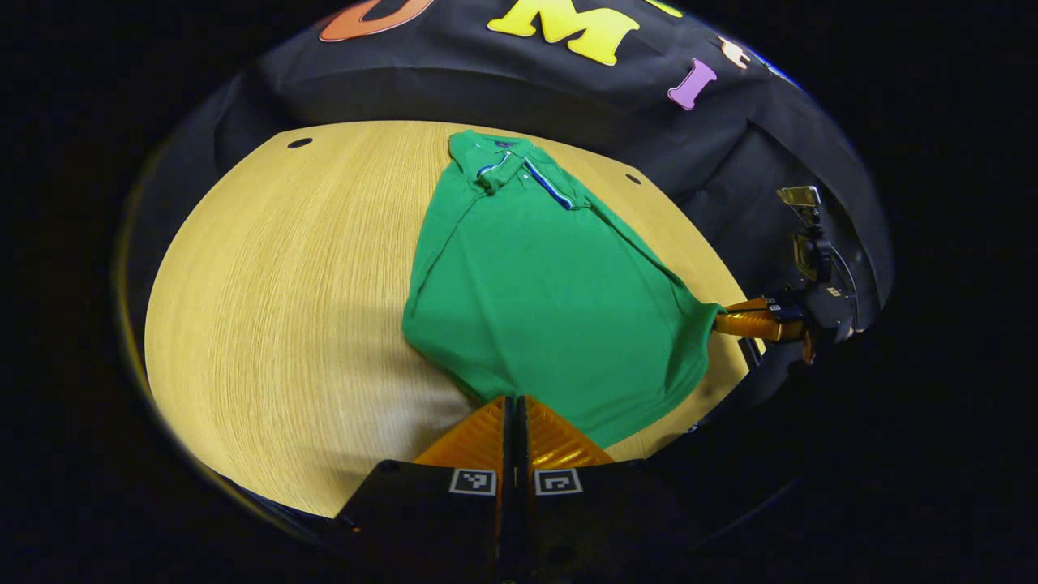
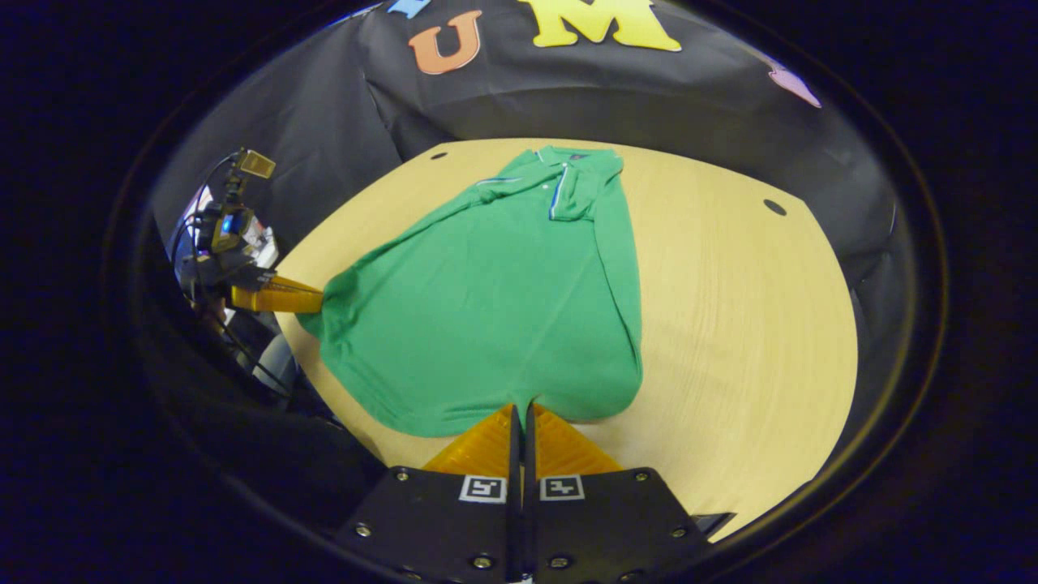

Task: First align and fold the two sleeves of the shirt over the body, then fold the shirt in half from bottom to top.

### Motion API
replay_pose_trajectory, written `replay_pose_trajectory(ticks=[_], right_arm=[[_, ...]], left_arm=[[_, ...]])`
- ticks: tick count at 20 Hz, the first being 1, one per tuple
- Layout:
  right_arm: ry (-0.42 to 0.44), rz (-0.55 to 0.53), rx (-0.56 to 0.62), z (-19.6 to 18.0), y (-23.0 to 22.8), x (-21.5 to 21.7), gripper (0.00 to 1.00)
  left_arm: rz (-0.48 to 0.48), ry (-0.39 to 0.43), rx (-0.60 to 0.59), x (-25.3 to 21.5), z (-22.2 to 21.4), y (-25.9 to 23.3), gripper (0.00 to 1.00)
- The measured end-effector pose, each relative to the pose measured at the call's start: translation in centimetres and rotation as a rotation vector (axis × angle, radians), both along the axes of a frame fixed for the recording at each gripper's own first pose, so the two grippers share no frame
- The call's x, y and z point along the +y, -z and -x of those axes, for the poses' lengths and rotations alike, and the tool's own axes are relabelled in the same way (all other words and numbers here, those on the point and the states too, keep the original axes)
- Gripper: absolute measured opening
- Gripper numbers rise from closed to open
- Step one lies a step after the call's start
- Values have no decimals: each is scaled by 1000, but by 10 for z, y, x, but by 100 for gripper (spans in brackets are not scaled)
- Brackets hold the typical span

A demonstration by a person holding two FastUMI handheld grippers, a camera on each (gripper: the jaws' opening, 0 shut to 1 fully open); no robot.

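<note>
Both grippers pinch the green polo shirt's (image 1: 535, 300) near hem corners: left gripper (image 1: 514, 399) and right gripper (image 2: 523, 405), over the wooden table (image 1: 284, 324).

- The shirt (image 1: 535, 300) lies on the desk (image 1: 284, 308), its collar (image 1: 519, 166) at the far end, toward the booth wall.
- In the left gripper view, the left hand-held gripper (image 1: 515, 401) meets the shirt's near hem corner, and bare desk spreads to the left of the shirt.
- The right hand-held gripper (image 1: 718, 318) meets the hem's other corner, at the desk's right edge.
- In the right gripper view, the right hand-held gripper (image 2: 524, 408) sits at the near hem; the left hand-held gripper (image 2: 316, 298) lies farther left.
</note>
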State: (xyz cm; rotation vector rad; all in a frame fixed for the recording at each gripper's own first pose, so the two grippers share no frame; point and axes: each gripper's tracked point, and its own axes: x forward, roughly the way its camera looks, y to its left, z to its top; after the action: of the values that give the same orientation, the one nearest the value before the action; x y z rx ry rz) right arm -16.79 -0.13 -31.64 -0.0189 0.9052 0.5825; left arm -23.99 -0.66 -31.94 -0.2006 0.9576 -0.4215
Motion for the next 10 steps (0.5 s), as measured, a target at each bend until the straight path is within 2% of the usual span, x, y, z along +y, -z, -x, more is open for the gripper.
replay_pose_trajectory(ticks=[5,10], right_arm=[[42,-69,-38,-24,-26,4,1],[52,-113,-98,-60,-59,5,1]], left_arm=[[26,14,-74,-5,-26,-29,3],[52,-14,-142,-11,-68,-54,3]])
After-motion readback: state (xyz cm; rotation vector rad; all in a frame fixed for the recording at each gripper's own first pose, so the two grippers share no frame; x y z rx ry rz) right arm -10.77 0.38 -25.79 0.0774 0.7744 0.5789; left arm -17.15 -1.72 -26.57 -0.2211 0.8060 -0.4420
